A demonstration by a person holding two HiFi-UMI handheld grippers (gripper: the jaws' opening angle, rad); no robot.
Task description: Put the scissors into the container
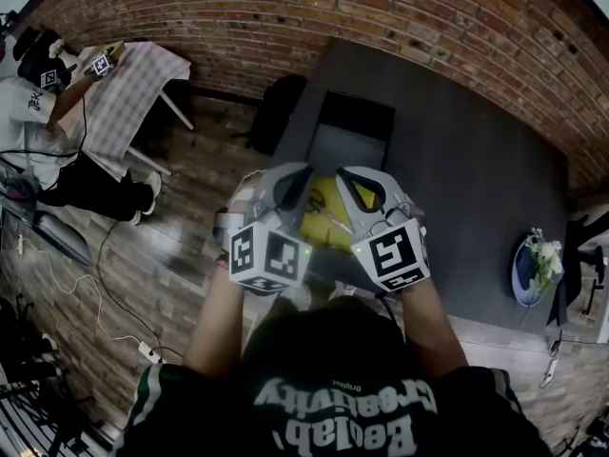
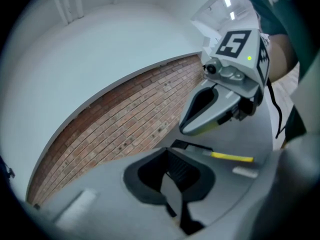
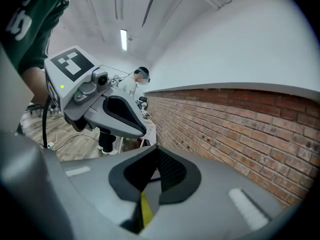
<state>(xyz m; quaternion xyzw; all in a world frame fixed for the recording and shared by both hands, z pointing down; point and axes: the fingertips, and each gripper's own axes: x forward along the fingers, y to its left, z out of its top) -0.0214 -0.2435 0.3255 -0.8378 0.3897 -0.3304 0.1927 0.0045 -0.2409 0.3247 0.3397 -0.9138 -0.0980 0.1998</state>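
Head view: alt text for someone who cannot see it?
From above, a person holds the grey left gripper and grey right gripper side by side over a dark grey table, a yellow object showing between them.

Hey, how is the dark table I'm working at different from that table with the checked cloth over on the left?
The dark table has a plain dark grey top; the checked-cloth table is covered by a pale checked cloth. The dark table lies right in front of you; the checked-cloth table stands off at the upper left, beside another person. Both stand against the brick wall.
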